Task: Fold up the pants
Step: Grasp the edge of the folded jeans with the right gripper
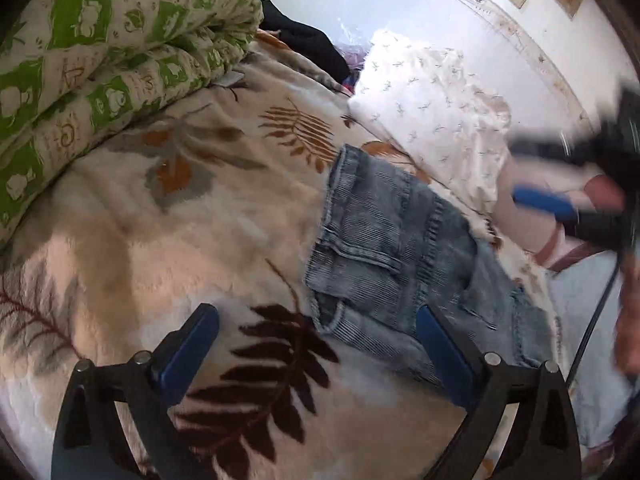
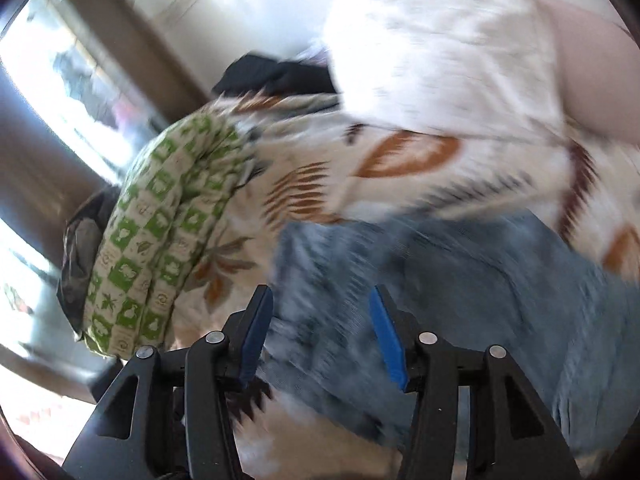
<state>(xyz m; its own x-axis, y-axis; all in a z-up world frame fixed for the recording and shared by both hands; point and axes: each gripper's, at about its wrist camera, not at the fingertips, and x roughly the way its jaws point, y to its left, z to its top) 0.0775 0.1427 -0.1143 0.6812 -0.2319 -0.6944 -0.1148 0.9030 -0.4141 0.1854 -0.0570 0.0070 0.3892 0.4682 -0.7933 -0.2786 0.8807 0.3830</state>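
Folded light-blue denim pants [image 1: 400, 256] lie on a cream blanket with a leaf print [image 1: 168, 240]. My left gripper [image 1: 316, 320] is open and empty just above the blanket, its right finger [image 1: 440, 344] over the pants' near edge. My right gripper [image 1: 536, 176] shows blurred at the right of the left wrist view, above the pants' far side. In the right wrist view my right gripper [image 2: 320, 312] is open and empty over the pants [image 2: 460, 288], which are blurred.
A rolled green-and-cream quilt [image 1: 100, 60] lies at the left of the bed. A white pillow [image 1: 432, 100] lies behind the pants. Dark clothing [image 1: 304, 40] sits at the back. A white wall [image 1: 460, 8] rises behind the bed.
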